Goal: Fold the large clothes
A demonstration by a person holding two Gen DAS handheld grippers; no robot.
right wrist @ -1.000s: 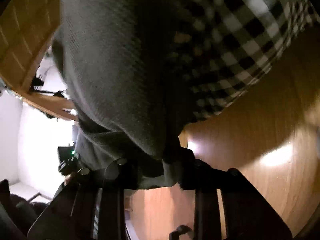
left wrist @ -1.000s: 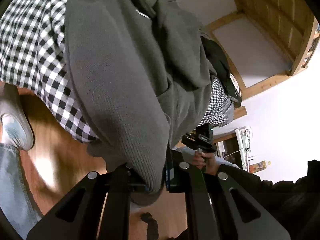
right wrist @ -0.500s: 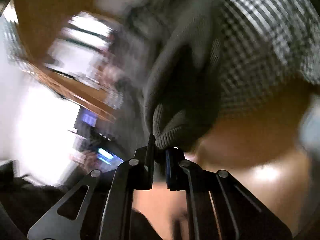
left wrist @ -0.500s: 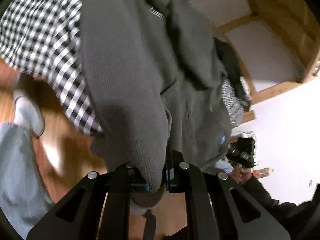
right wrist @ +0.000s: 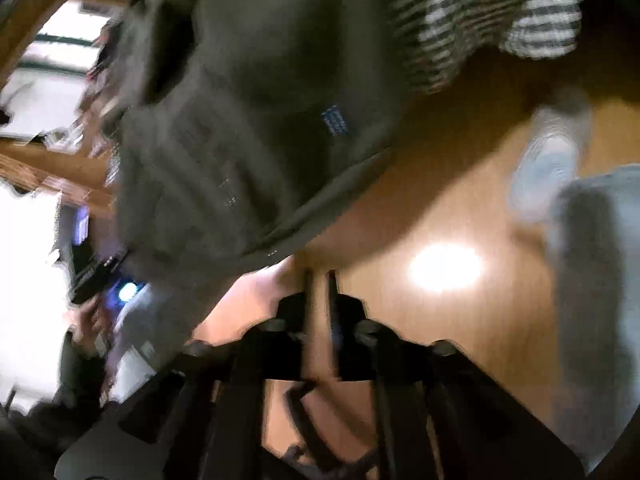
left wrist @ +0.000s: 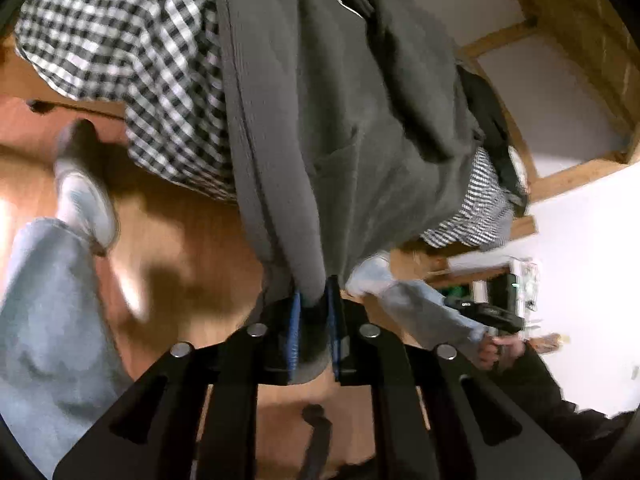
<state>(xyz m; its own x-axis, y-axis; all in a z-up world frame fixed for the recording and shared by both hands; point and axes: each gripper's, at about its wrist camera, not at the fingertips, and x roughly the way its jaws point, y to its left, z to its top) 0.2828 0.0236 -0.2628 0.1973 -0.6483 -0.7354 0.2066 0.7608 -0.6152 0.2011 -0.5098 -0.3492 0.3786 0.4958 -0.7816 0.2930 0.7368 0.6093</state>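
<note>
A large grey knit sweater hangs off a surface covered with a black-and-white checked cloth. My left gripper is shut on the sweater's lower hem, which runs between its blue pads. My right gripper holds nothing; its jaws stand close together with a thin gap, below the sweater's hem. The right wrist view is blurred by motion. The right gripper also shows in the left wrist view, held in a hand.
A wooden floor lies below. The person's jeans leg and pale shoe stand at the left, and also show in the right wrist view. A wooden frame and a white wall are at the right.
My right gripper has let go of the sweater's cuff and swung away from it. My left gripper keeps its hold and the sweater has shifted right.
</note>
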